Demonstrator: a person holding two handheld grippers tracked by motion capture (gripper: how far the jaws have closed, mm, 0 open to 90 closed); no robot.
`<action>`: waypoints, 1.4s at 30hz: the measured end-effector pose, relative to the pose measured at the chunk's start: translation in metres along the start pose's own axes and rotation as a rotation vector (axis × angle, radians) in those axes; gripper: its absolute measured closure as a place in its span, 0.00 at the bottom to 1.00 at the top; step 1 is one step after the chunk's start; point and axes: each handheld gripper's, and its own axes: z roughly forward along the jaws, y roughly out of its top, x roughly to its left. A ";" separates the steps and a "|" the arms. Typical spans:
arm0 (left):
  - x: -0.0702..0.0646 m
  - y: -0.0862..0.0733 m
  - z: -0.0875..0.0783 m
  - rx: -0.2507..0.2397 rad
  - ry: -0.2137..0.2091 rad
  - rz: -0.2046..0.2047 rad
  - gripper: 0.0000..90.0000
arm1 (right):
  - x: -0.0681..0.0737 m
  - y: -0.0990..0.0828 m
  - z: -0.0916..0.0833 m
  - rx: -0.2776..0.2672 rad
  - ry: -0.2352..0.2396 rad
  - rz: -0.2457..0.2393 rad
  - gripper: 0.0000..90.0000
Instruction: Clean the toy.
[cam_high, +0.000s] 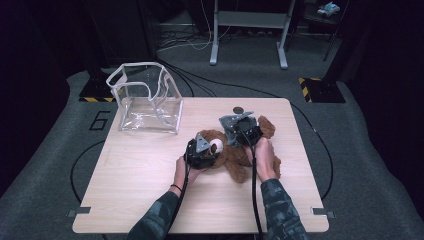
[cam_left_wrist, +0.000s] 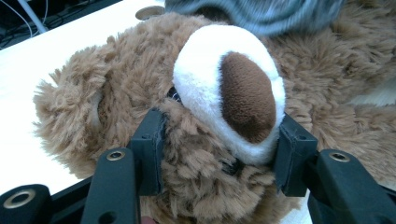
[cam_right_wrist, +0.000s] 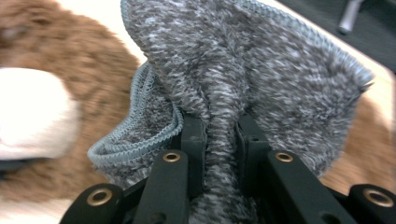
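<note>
Bear (cam_high: 240, 152) lies on its back on the table (cam_high: 140, 170), right of centre, head toward the left, legs toward the near right. Brown shaggy fur, white muzzle w/ dark brown nose; in the left gripper view one rounded ear is at the far left of the head (cam_left_wrist: 65, 109).

Left gripper (cam_high: 201, 150) is clamped on the bear's head: jaws sit either side of the lower muzzle, pads pressed into the fur, nose just above them.

Right gripper (cam_high: 242, 131) is over the bear's body, jaws nearly together & pinching a fold of grey cloth (cam_right_wrist: 261, 70). Cloth is mottled grey knit w/ a lighter blue-grey stitched hem, bunched upward from the pinch; it lies on the bear, near the head. In the left gripper view the cloth (cam_left_wrist: 261, 11) hangs just past the muzzle.

Table: pale wood, rounded corners. A clear plastic box (cam_high: 149, 100) w/ white-edged rim stands open at the far left corner, well apart from the bear. A small dark round disc (cam_high: 238, 110) lies near the far edge, just beyond the right gripper.

Room: dim, grey carpet w/ a "6" marked left of the table, black cables curving round it, a grey metal frame (cam_high: 248, 30) on feet at the far side, yellow-black striped bases either side.
</note>
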 end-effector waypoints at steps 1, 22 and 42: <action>0.001 0.000 -0.001 0.006 -0.001 0.002 0.52 | -0.004 -0.001 -0.003 -0.002 -0.017 0.004 0.85; 0.000 -0.002 0.000 -0.003 -0.006 0.039 0.52 | -0.022 0.012 0.015 0.034 -0.048 0.058 0.85; 0.003 -0.004 -0.002 -0.004 -0.025 0.031 0.52 | -0.006 0.029 0.017 -0.034 0.255 0.152 0.85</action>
